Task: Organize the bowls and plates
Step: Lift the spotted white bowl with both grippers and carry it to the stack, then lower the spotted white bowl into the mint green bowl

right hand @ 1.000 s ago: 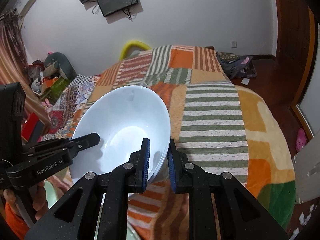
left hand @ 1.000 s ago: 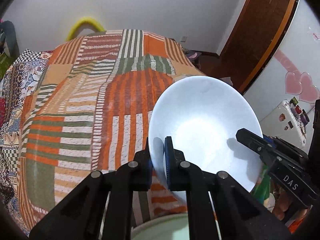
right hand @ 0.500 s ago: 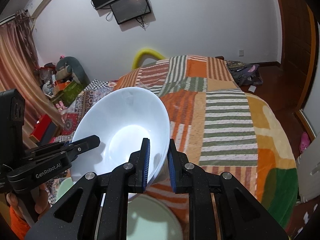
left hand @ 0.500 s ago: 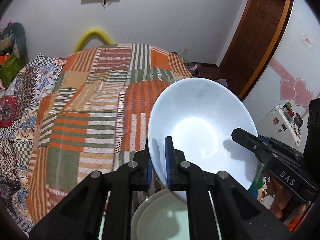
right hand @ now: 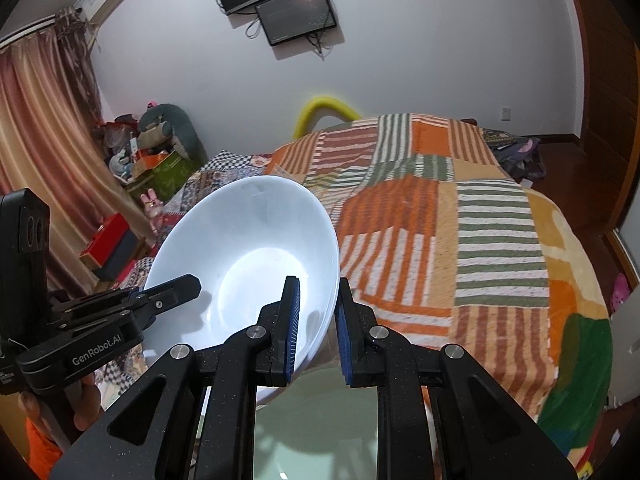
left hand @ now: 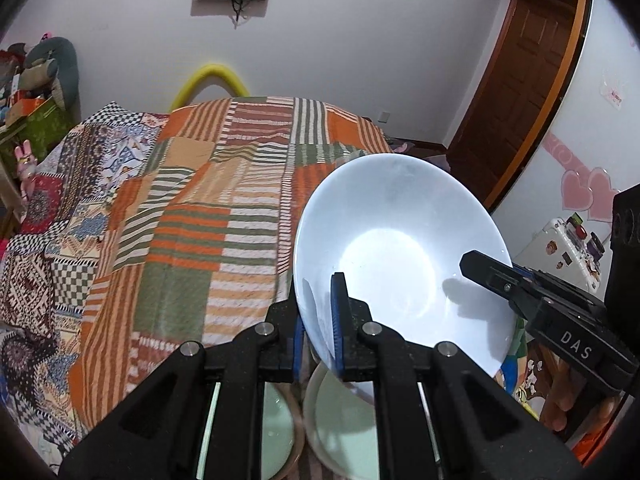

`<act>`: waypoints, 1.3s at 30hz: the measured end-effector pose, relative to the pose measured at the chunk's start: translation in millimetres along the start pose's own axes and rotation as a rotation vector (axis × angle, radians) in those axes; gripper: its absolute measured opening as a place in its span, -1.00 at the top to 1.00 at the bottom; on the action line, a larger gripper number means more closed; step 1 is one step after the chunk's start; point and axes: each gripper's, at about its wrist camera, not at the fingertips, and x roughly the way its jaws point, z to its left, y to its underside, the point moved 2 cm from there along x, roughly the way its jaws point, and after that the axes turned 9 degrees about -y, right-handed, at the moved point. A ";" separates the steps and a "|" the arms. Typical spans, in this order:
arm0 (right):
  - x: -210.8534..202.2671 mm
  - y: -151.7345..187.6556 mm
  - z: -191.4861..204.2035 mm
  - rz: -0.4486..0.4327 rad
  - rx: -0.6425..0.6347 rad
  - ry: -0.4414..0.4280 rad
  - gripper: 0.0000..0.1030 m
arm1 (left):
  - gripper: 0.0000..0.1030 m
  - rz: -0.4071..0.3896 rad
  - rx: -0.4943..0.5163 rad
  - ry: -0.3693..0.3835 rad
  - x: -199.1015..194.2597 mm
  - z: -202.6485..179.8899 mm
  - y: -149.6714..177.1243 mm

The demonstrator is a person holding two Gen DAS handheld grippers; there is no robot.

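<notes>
A big white bowl (left hand: 400, 256) is held up in the air by both tongs at once. The left tongs (left hand: 318, 328) are clamped on its rim at the lower middle of the left view. The right tongs (right hand: 316, 320) are clamped on the other side of the rim. Since a second ago, the bowl has been lifted, and pale green plates (left hand: 344, 420) have come into sight under it, at the bottom of the frame. It looks like the bowl is about to be set down on them. The bowl is round, smooth and shiny. Behind it, a bed (left hand: 192, 216) is covered by a soft striped blanket.
</notes>
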 end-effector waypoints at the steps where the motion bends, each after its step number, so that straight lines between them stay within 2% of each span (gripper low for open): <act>1: 0.3 1.9 3.1 0.002 -0.003 -0.004 0.70 | 0.79 0.000 -0.004 -0.001 -2.4 3.2 2.0; 22: 28.5 35.1 61.5 0.073 -0.044 -0.095 0.70 | 0.80 0.017 -0.093 -0.066 -33.6 70.0 50.5; 39: 60.8 66.8 85.9 0.175 -0.050 -0.121 0.70 | 0.80 0.102 -0.171 -0.110 -13.8 107.2 90.7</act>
